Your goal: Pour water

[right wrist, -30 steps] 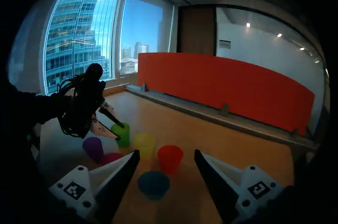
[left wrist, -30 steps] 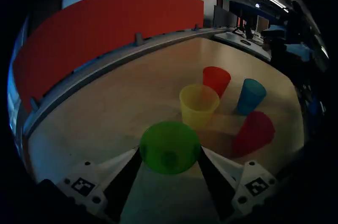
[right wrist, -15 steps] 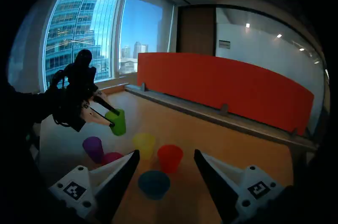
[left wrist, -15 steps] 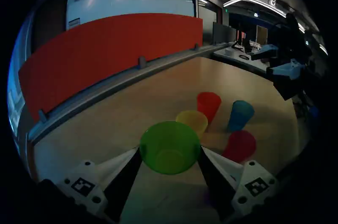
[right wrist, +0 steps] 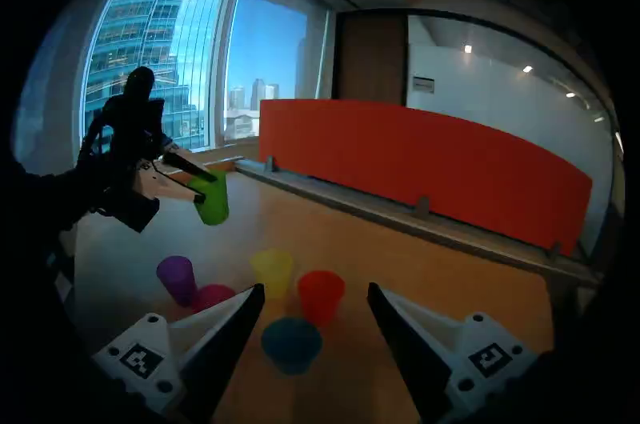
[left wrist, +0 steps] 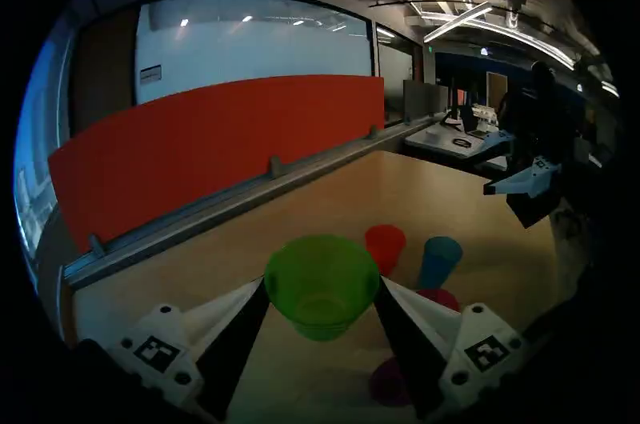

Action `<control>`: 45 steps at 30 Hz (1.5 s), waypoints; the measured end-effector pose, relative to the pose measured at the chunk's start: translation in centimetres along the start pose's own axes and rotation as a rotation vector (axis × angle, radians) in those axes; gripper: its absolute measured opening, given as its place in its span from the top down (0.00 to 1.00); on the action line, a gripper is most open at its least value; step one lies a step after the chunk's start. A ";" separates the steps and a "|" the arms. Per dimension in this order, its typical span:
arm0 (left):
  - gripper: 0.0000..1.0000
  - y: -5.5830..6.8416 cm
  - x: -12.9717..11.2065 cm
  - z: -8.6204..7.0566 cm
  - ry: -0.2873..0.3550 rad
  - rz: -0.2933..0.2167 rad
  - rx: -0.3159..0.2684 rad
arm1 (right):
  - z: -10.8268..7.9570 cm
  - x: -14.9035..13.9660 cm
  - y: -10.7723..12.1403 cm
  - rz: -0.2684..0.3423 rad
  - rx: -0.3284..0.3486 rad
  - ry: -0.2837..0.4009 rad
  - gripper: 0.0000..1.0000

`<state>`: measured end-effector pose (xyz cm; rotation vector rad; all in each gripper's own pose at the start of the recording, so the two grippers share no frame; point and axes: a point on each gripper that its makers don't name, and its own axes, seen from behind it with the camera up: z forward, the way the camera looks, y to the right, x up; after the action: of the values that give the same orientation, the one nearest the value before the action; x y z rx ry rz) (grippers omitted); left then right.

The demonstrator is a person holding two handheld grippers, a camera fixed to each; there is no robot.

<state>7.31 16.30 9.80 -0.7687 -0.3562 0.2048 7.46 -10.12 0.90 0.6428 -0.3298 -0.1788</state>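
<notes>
Gripping green cup (left wrist: 322, 292) abt upright, left tongs (left wrist: 320, 284) hang over desk (right wrist: 448, 296) nr its window edge; yellow cup (right wrist: 272, 270) lies below & fwd; right tongs (right wrist: 314, 290) open, empty, by blue cup (right wrist: 291, 342)

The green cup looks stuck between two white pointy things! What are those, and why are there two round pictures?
Those white pointy things are the fingers of a claw, a grabbing tool a person holds, one in each hand. Each claw carries a camera with a wide round lens, so you get two round pictures. In the left gripper view, the left claw squeezes the green cup from both sides. The right gripper view looks out past the right claw, which is open and holds nothing; farther off it shows the green cup held in the air above the table. On the table stand five more cups: purple, pink, yellow, red, blue.
</notes>
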 end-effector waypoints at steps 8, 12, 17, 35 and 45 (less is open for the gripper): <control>0.12 0.5 2.4 -1.5 0.069 -0.015 0.007 | -0.1 -0.3 -0.1 0.003 -0.003 0.001 0.00; 0.12 0.9 3.8 -2.1 0.111 -0.038 0.007 | -0.1 -0.6 0.0 0.007 -0.005 0.000 0.00; 0.12 1.3 5.8 -2.9 0.171 -0.064 0.014 | -0.1 -0.9 -0.2 0.013 -0.003 0.001 0.00; 0.12 3.2 8.6 -4.7 0.288 -0.049 -0.001 | 0.3 -1.8 -0.2 0.008 0.004 -0.011 0.00; 0.12 3.5 8.0 -5.1 0.298 -0.043 0.004 | 1.0 -3.1 -0.5 -0.001 0.022 -0.032 0.00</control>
<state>16.46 17.99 5.88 -0.7739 -0.0895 0.0488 4.20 -10.29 0.55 0.6624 -0.3628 -0.1870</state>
